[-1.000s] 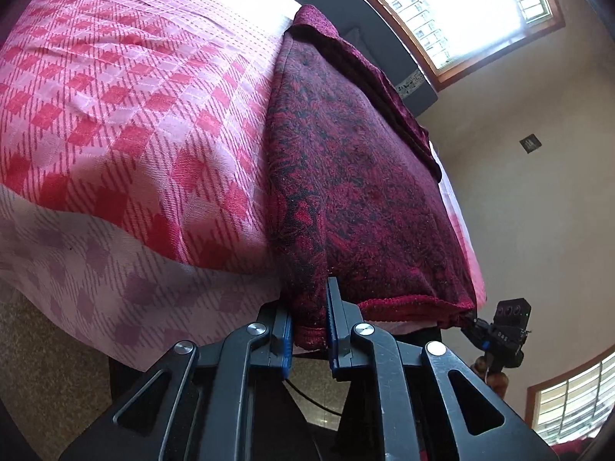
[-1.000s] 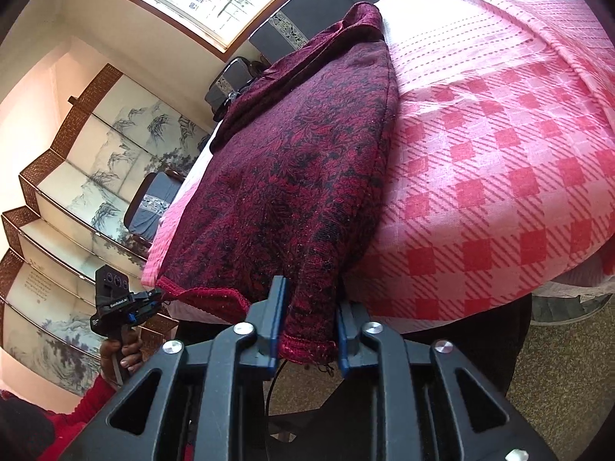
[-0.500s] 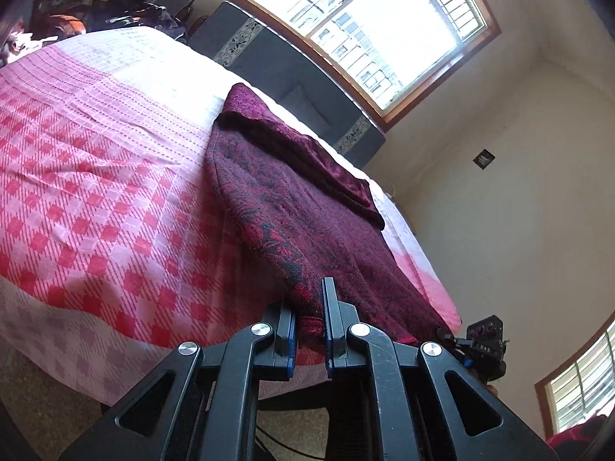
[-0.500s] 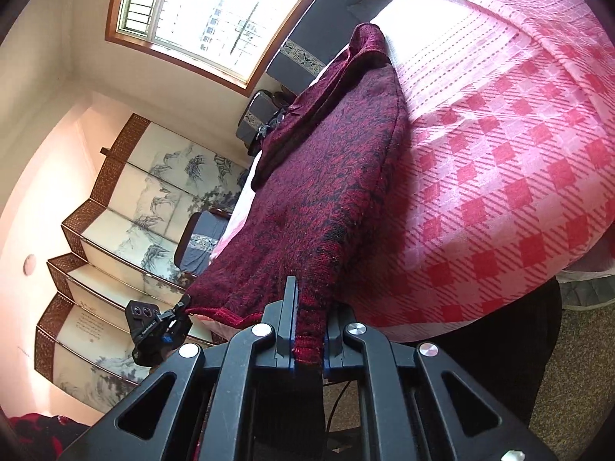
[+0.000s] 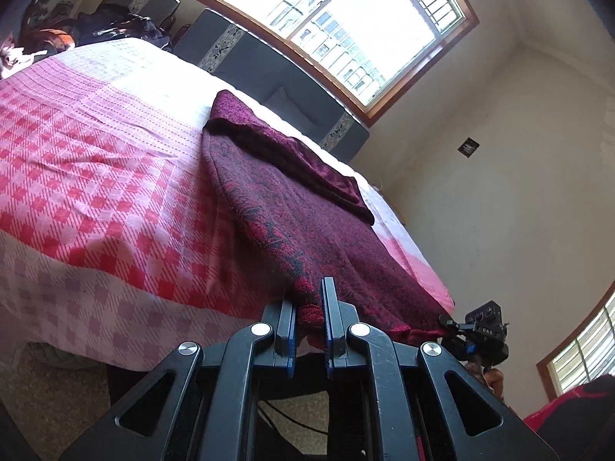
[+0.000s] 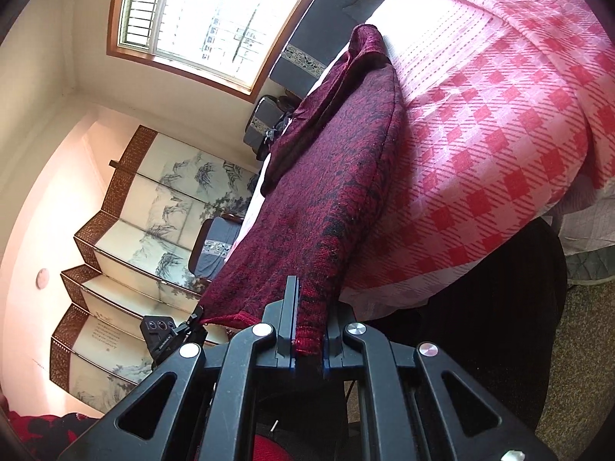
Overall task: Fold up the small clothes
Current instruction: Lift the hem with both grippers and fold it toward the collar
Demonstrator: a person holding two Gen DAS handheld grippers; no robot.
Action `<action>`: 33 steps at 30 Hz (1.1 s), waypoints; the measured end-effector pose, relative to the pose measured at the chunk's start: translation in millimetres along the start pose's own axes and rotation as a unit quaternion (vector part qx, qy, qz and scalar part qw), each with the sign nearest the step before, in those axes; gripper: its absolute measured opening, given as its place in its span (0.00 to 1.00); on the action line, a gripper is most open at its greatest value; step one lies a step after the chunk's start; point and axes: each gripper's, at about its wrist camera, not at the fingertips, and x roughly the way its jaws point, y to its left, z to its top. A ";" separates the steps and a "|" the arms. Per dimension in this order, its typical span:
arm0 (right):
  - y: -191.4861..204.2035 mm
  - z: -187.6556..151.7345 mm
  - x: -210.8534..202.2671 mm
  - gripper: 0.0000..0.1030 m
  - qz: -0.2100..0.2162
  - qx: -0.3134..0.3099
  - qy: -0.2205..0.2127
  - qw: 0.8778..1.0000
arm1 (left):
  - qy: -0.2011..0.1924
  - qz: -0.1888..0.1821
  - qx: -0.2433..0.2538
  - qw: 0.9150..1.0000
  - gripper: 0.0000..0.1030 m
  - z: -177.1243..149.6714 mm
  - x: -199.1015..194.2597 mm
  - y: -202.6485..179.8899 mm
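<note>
A dark red patterned knit garment (image 5: 307, 215) lies stretched along a bed with a pink and red checked cover (image 5: 96, 176). My left gripper (image 5: 309, 307) is shut on the garment's near hem corner, lifted off the bed edge. My right gripper (image 6: 309, 309) is shut on the other near hem corner of the garment (image 6: 338, 176). The hem hangs taut between the two grippers. The right gripper shows in the left wrist view (image 5: 476, 330), and the left gripper shows in the right wrist view (image 6: 169, 334). The garment's far end is folded over near the headboard.
A dark headboard (image 5: 269, 65) stands under a bright window (image 5: 346, 19). A folding screen with painted panels (image 6: 146, 230) and dark chairs (image 6: 215, 249) stand beside the bed. The bed cover (image 6: 499, 134) spreads wide beside the garment. Carpet floor (image 6: 576, 365) lies below.
Both grippers have lifted and pulled back from the bed, holding the hem corners. The garment's near end has risen off the bed edge and stretched taut.
</note>
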 end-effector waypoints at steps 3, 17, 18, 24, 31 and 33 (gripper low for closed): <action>6.8 -9.2 -17.0 0.09 0.002 0.007 0.003 1.000 | 0.004 -0.011 0.001 1.000 0.10 -5.2 -24.0 -8.6; 65.9 118.4 -16.7 0.09 0.040 -0.043 -0.029 0.998 | -0.091 -0.044 -0.026 0.995 0.10 138.1 6.2 -25.8; 65.3 135.4 -8.8 0.09 0.037 -0.047 -0.026 0.998 | -0.096 -0.039 -0.021 0.994 0.10 154.4 17.9 -25.4; 40.2 237.6 47.1 0.09 0.011 -0.024 -0.015 1.000 | -0.105 0.018 0.001 0.994 0.10 240.1 110.0 -3.7; -4.3 308.2 114.1 0.09 -0.006 0.017 -0.013 1.000 | -0.092 0.090 -0.007 0.992 0.10 288.9 209.2 45.9; -17.3 319.6 130.4 0.09 -0.013 0.027 -0.010 1.000 | -0.081 0.108 -0.012 0.991 0.11 292.5 231.5 63.2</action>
